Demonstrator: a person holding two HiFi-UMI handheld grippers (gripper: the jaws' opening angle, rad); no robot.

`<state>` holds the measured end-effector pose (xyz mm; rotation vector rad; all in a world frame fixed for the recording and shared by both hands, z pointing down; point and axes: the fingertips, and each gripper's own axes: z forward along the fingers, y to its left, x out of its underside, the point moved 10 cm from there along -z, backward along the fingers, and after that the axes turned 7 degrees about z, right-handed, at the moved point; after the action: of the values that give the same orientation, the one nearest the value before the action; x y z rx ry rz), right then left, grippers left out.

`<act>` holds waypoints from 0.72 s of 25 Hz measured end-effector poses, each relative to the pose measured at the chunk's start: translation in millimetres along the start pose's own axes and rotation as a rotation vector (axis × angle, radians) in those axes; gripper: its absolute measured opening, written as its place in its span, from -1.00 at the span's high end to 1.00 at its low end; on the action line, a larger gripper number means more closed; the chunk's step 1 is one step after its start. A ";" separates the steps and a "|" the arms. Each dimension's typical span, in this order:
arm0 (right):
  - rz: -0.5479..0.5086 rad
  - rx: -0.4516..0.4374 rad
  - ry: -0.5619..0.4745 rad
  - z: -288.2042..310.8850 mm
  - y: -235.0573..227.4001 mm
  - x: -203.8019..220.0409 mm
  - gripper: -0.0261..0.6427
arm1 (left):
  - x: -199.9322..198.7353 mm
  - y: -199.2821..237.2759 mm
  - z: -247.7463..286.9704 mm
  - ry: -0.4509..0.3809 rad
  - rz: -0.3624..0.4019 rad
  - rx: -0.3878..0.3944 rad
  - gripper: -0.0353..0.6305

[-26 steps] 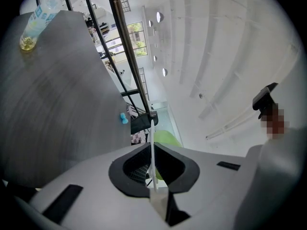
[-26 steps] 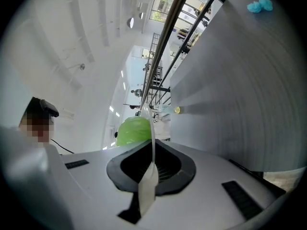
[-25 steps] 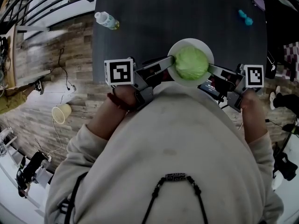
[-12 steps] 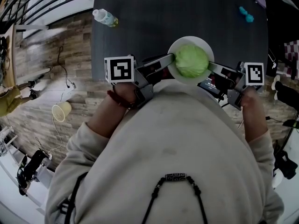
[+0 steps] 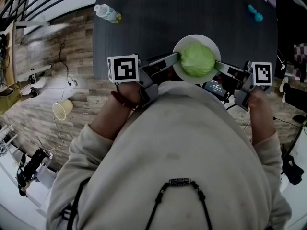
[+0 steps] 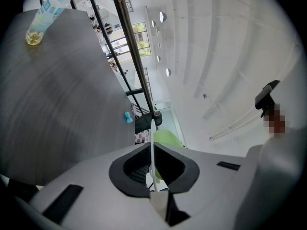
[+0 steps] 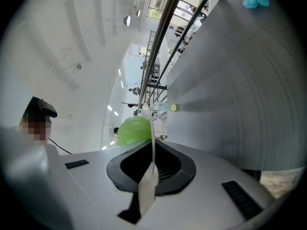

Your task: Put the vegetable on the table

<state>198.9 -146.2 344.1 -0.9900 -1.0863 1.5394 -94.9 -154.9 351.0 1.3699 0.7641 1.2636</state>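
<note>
A green round cabbage (image 5: 196, 60) lies on a white plate (image 5: 196, 37) held over the near edge of the dark table (image 5: 168, 18). My left gripper (image 5: 176, 57) is shut on the plate's left rim and my right gripper (image 5: 217, 65) is shut on its right rim. In the left gripper view the plate (image 6: 152, 147) shows edge-on as a thin white line between the jaws of the left gripper (image 6: 152, 164), with the cabbage (image 6: 167, 139) beyond. The right gripper view shows the same plate (image 7: 151, 128) pinched by the right gripper (image 7: 152, 164), the cabbage (image 7: 133, 130) to its left.
A plastic bottle (image 5: 107, 12) lies at the table's far left corner, and a small blue thing (image 5: 255, 13) sits at the far right. A paper cup (image 5: 62, 109) lies on the wooden floor to the left. The person's torso hides the space below the plate.
The whole view has drifted a little. Both grippers keep their hold on the plate, which stays at the table's near edge.
</note>
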 end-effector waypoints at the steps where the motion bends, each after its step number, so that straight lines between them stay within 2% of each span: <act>1: 0.001 0.000 0.003 0.1 -1.0 -0.4 0.85 | 0.6 0.7 0.1 -0.002 -0.002 -0.003 0.83; 5: 0.008 0.002 0.013 2.6 -4.6 -2.2 0.85 | 4.1 3.7 0.4 -0.018 -0.051 0.000 0.83; 9: 0.008 -0.002 0.022 3.7 -8.0 -3.0 0.85 | 5.6 6.5 0.4 -0.017 -0.033 -0.009 0.83; 13: 0.015 0.001 0.028 5.1 -12.0 -4.5 0.85 | 8.4 8.2 0.7 -0.027 -0.076 -0.011 0.83; 18: 0.014 -0.007 0.035 7.9 -15.3 -4.2 0.85 | 10.0 11.8 -0.7 -0.019 -0.060 -0.029 0.83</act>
<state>196.1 -149.7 361.3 -1.0280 -1.0625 1.5250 -95.6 -148.0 364.8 1.3247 0.7650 1.2087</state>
